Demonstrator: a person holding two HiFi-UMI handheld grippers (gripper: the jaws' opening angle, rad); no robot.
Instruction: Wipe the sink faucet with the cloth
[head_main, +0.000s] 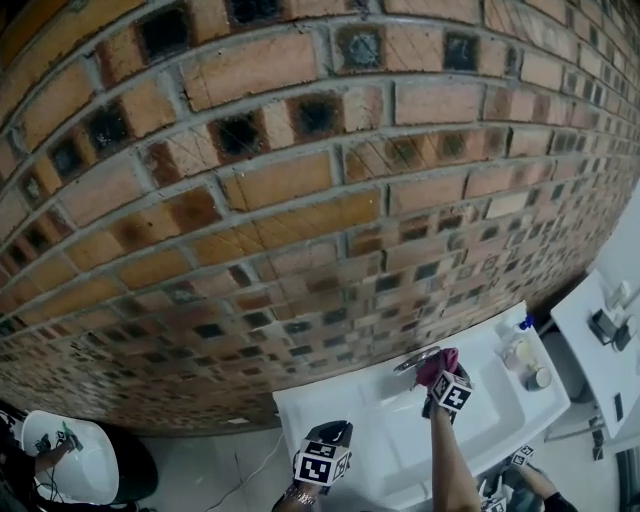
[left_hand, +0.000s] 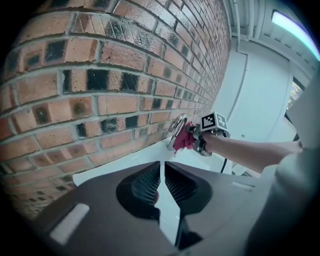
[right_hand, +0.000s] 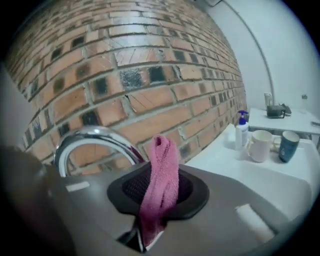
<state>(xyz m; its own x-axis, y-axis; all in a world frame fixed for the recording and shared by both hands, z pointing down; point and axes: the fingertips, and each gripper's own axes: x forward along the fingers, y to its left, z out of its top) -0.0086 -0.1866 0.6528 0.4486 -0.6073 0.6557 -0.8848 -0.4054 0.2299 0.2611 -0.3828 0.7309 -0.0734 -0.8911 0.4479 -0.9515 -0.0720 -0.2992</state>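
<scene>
At the back edge of the white surface (head_main: 330, 400), against the brick wall (head_main: 300, 180), the head view shows the chrome faucet (head_main: 415, 361) standing behind the sink basin (head_main: 480, 425). The right tool (head_main: 443, 380) is up at the faucet, with the pink cloth (head_main: 438, 364) bunched at its tip and touching the spout. The left tool (head_main: 333, 435) hangs over the surface's front edge near the left corner, well apart from the faucet. A soap bottle (head_main: 514, 346) stands toward the right end of the surface.

In the left gripper view, the left tool (left_hand: 161, 172) has its jaws drawn nearly together, with only a thin slit between them and nothing held. Beyond them the right tool (left_hand: 196, 138) presses the cloth (left_hand: 183, 140) against the curved faucet (left_hand: 176, 129) beside the wall, and a bare forearm (left_hand: 255, 152) stretches out behind it.

In the right gripper view, the right tool (right_hand: 159, 184) is clamped on the cloth (right_hand: 163, 167), a folded strip of which rises upright from between the jaws. The faucet (right_hand: 95, 137) arcs just behind and to the left of the cloth, in front of the bricks. Toward the surface's right end stand the soap bottle (right_hand: 242, 130), a white mug (right_hand: 257, 145) and a dark teal mug (right_hand: 288, 145), close together.
</scene>
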